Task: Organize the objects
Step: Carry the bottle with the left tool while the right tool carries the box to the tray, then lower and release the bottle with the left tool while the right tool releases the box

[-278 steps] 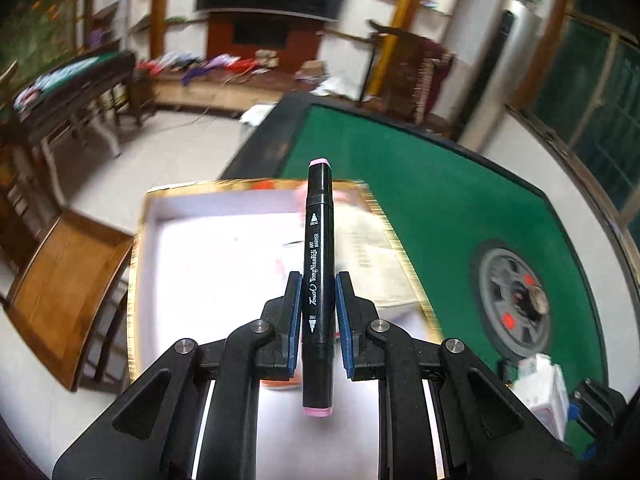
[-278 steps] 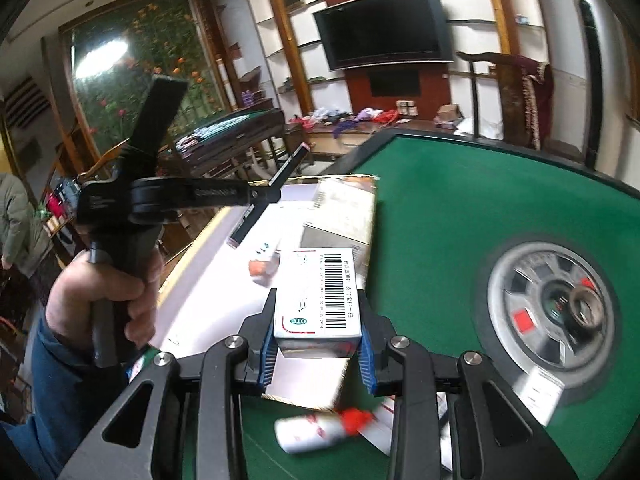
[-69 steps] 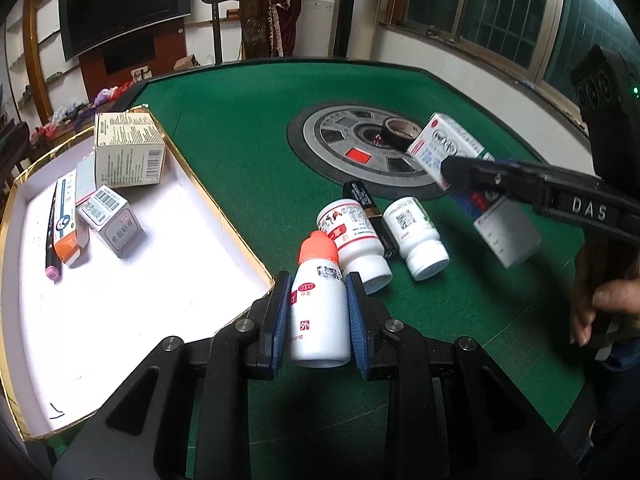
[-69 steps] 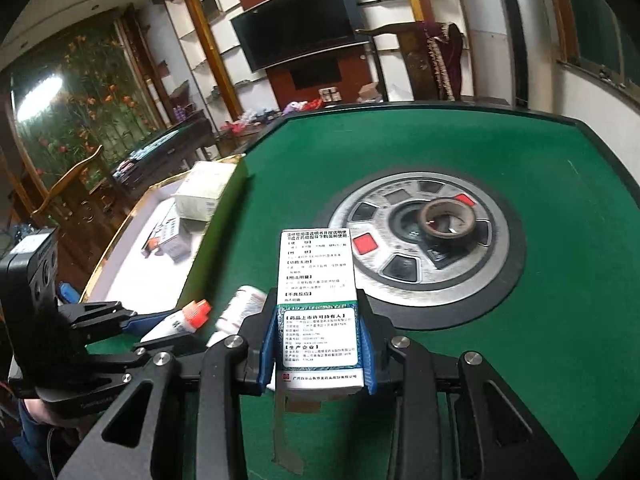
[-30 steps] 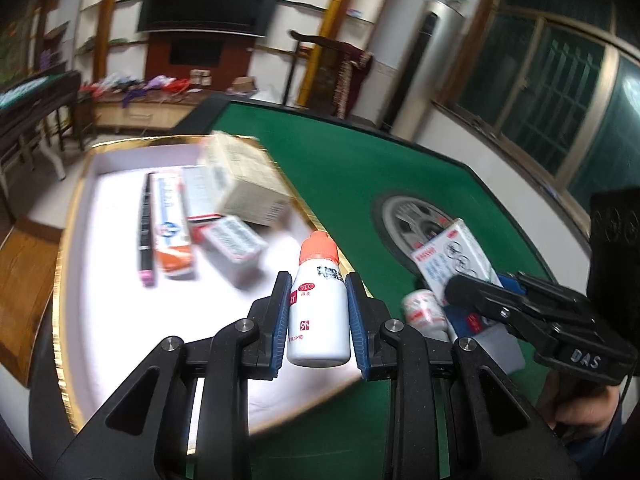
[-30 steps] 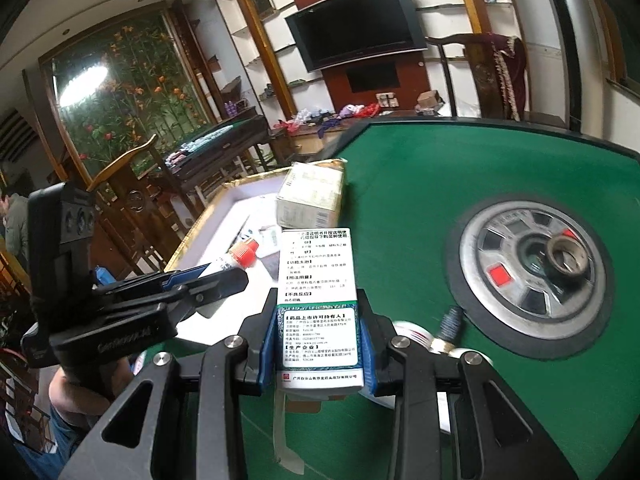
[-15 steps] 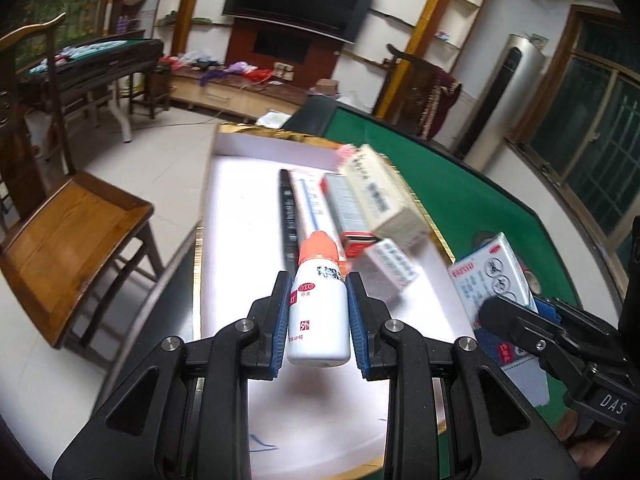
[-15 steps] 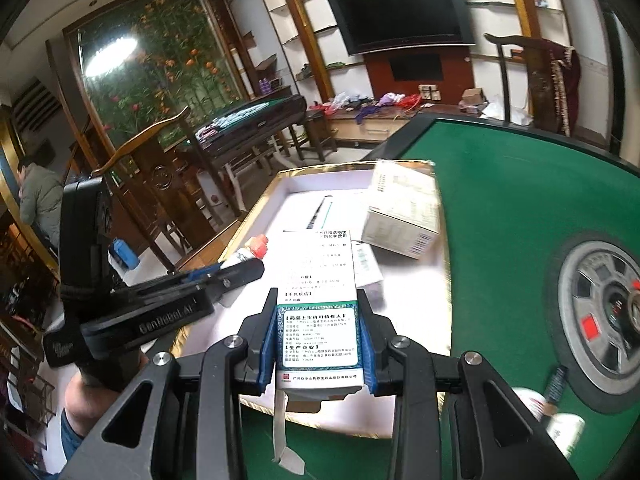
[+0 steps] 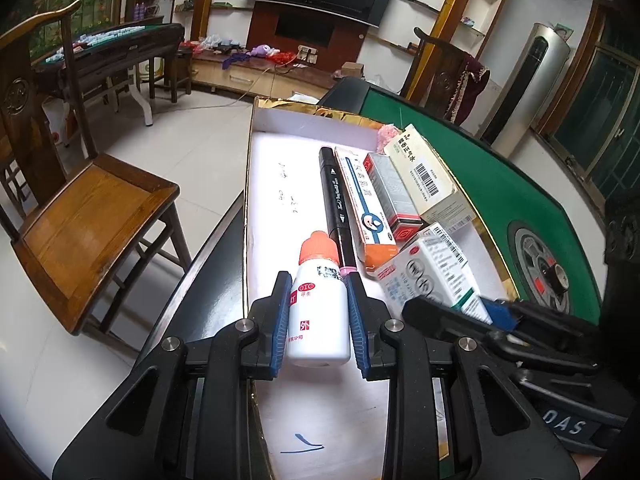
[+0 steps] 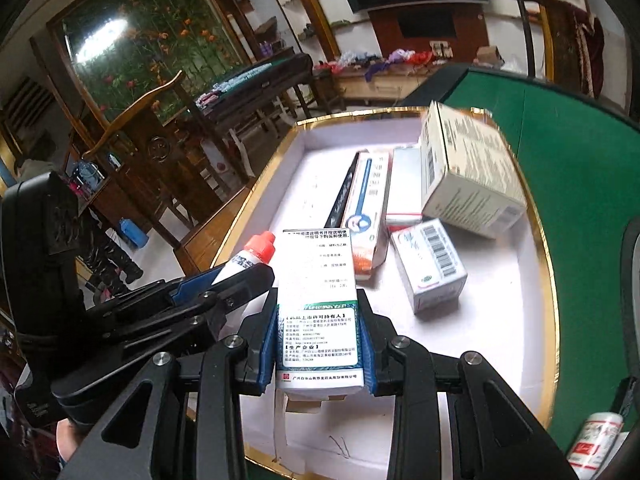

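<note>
white bottle (image 9: 319, 312) with an orange cap, clamped upright between the narrow blue-padded fingers of the left gripper (image 9: 319, 316), now hangs over the white, gold-rimmed tray (image 9: 264, 184). about two seconds ago this bottle was over the green felt beside two other bottles; over the last second it has swung across the gold edge, so it is now above the tray's near half, toward 6 o'clock in the left wrist view.

the right gripper (image 10: 320, 344) has come across too. its fingers are closed on a white and green medicine box (image 10: 318, 300), held upright with its printed side to the camera. in the right wrist view the box sits over the tray's near edge at 6 o'clock, with the left gripper and its bottle just beside it at 9 o'clock.

already lying in the tray, from 12 to 2 o'clock in the left wrist view: a black marker (image 9: 336, 204), a long orange and white carton (image 9: 362, 200) touching it, a grey and red carton (image 9: 390, 192), a large cream carton (image 9: 426, 176) and a small white box with a barcode (image 10: 430, 264).

one bottle (image 10: 596, 436) shows on the green felt (image 10: 560, 120) at 5 o'clock in the right wrist view, outside the tray.

judging from this, both carried items have reached the tray and are ready to be set down. bare tray floor lies to the left of the marker, at 11 o'clock, and looks like the likely spot for the bottle. whether either item touches the tray floor cannot be told.
</note>
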Demonstrator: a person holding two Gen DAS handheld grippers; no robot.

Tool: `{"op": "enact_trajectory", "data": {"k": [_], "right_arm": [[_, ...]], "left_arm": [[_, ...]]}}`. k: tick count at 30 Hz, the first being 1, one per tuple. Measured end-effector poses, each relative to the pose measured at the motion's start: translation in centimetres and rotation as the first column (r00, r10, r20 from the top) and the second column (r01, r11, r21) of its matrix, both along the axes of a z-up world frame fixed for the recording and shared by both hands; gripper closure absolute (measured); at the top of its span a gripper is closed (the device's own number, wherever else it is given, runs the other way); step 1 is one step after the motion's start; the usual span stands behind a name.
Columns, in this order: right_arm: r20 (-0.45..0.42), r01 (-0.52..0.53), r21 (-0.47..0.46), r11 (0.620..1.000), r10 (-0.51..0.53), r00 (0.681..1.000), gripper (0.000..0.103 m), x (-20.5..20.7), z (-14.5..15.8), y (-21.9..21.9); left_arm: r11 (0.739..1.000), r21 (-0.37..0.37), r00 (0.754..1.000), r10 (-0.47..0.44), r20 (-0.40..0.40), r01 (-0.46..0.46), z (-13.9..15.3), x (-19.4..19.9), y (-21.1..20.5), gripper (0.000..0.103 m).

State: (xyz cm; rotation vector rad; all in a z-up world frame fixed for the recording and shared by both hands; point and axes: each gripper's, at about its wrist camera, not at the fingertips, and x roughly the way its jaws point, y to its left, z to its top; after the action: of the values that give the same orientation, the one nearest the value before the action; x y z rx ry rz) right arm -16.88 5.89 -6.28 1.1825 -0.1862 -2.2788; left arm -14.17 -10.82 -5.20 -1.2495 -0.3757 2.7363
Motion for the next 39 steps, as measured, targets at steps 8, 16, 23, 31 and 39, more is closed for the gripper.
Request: {"op": "enact_trajectory", "data": {"k": [8,16,23,31,39], "right_arm": [[0.032,0.007,0.034,0.999,-0.008,0.999,0.070,-0.3,-1.4,-0.4],[0.062,0.001,0.082,0.997,-0.006,0.998,0.069,-0.6,-2.1,-0.7],[0.040,0.024,0.130,0.991,-0.029,0.999,0.069,-0.5,-2.1,0.1],[-0.004,0.032,0.192,0.981,-0.032,0.999,0.069,0.2,-2.2,-0.4],[-0.049,0.044,0.247,0.968,-0.033,0.998,0.069,0.4,-2.0,0.3]], "left_arm": [[0.999,0.035,1.000,-0.009,0.004,0.009,-0.1,-0.3,-0.1,0.077],[0.997,0.071,1.000,-0.017,0.026,0.015,-0.3,-1.7,0.4,0.076],[0.998,0.060,0.999,-0.020,0.026,0.018,-0.3,-1.9,0.7,0.076],[0.997,0.047,0.998,-0.059,0.021,0.058,-0.3,-1.7,1.6,0.076],[0.993,0.069,0.995,-0.095,0.024,0.093,-0.2,-1.4,2.1,0.077]]}}
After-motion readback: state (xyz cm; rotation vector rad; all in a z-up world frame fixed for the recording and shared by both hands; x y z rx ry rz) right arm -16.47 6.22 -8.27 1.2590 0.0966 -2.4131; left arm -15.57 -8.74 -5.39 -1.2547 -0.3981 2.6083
